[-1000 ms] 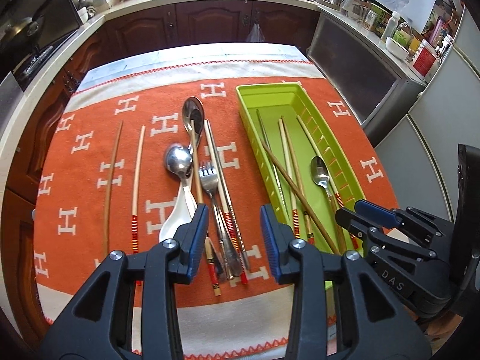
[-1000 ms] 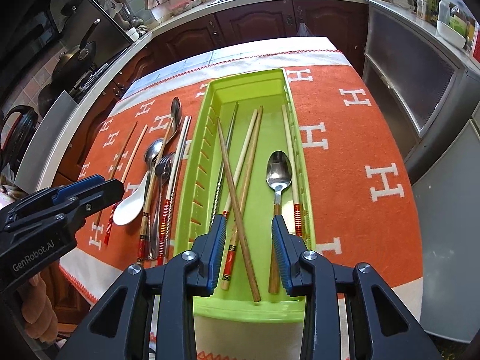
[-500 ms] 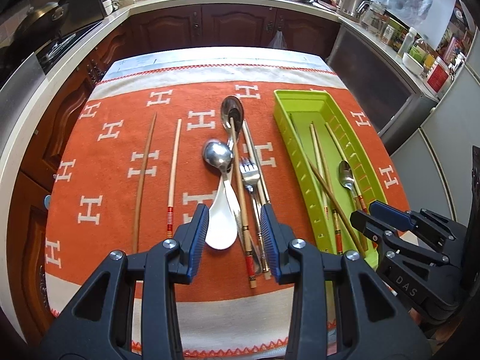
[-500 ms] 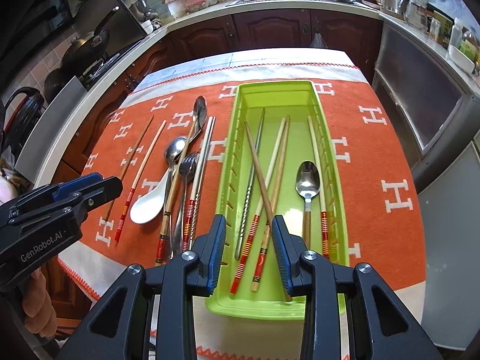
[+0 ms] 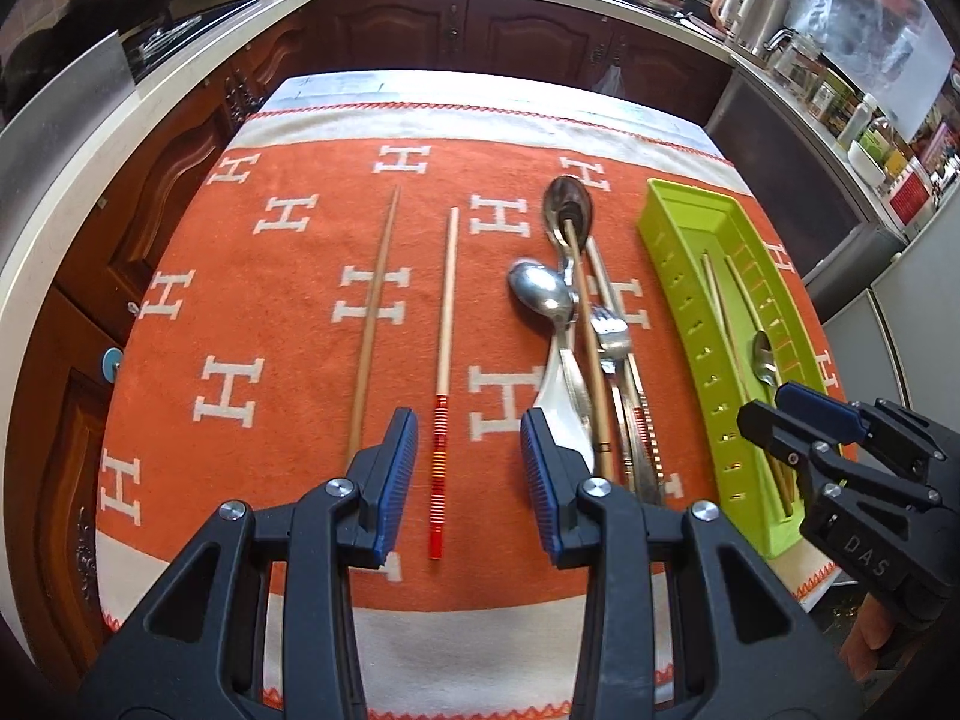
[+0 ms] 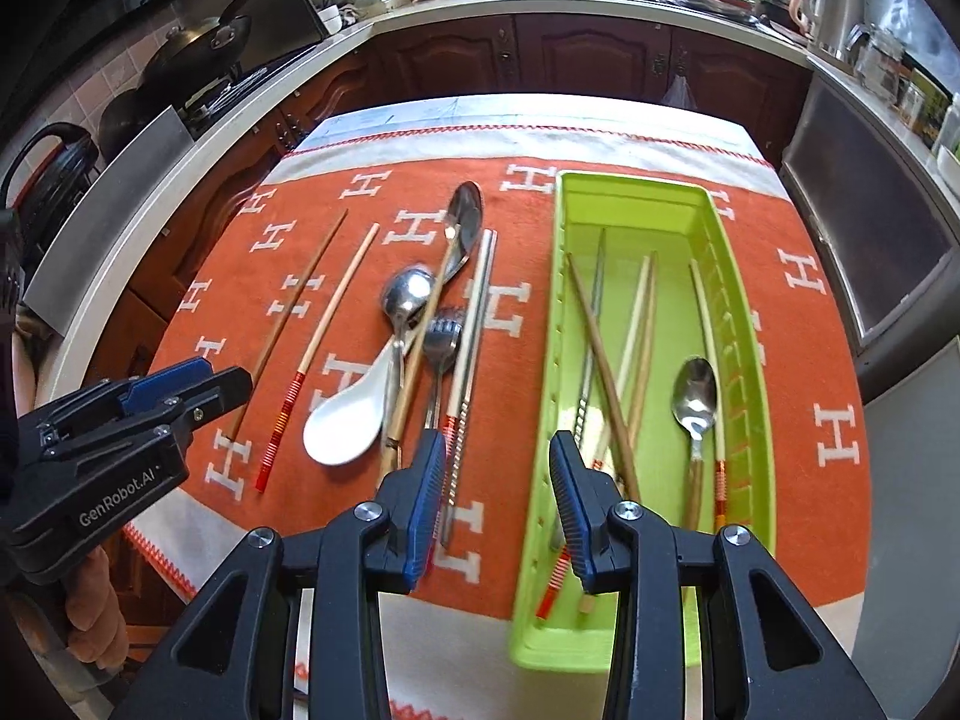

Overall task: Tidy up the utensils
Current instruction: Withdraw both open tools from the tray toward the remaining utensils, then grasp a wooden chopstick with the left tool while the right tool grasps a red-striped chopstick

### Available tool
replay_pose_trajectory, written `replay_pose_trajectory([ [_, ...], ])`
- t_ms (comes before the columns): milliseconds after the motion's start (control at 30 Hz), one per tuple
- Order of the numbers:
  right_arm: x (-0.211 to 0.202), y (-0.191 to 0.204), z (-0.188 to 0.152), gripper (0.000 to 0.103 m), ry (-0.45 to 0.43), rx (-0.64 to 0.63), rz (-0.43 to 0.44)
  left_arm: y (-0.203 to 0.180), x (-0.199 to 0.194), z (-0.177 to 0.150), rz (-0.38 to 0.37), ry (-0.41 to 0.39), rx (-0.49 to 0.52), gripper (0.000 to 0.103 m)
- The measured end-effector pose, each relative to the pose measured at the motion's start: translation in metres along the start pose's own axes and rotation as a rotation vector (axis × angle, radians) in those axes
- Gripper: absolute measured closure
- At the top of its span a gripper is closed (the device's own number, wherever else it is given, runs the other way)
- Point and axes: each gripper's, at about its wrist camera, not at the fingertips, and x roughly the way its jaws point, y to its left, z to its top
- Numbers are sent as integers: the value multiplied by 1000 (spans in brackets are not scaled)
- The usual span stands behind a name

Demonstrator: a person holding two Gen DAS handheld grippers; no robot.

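1. A table is covered by an orange cloth (image 5: 288,324) patterned with white H shapes, with dark wood kitchen cabinets (image 6: 540,54) behind it.
2. A lime-green tray (image 6: 636,192) lies lengthwise on the right part of the cloth. It holds several chopsticks, a crossed brown one (image 6: 600,360) among them, and a metal spoon (image 6: 696,396) near its right wall.
3. The left gripper (image 5: 468,480) hovers low over the near edge of the cloth, jaws parted and empty. Seen from its camera, a light chopstick with a red-striped end (image 5: 443,372) lies between its fingers, on the cloth and untouched.
4. The right gripper (image 6: 498,492) hangs over the tray's left wall, one finger over the cloth and one over the tray. Its jaws are opening and nothing is pinched between them.
5. Between the tray and the loose chopsticks sits a pile of utensils: a white ceramic spoon (image 6: 348,420), two metal spoons (image 6: 408,294), a fork (image 6: 441,342) and more chopsticks, overlapping one another.
6. A plain brown chopstick (image 5: 375,324) lies alone, furthest left, just beside the striped one.
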Motion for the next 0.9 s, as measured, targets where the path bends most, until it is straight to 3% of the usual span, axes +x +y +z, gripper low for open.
replay_pose_trajectory([
  [367, 29, 47, 51, 67, -7, -2, 91, 63, 36, 12, -7, 45, -90, 71],
  [800, 82, 61, 83, 67, 34, 11, 141, 68, 97, 35, 20, 111, -52, 71],
  [900, 92, 62, 85, 67, 48, 20, 147, 61, 104, 38, 48, 91, -9, 71],
])
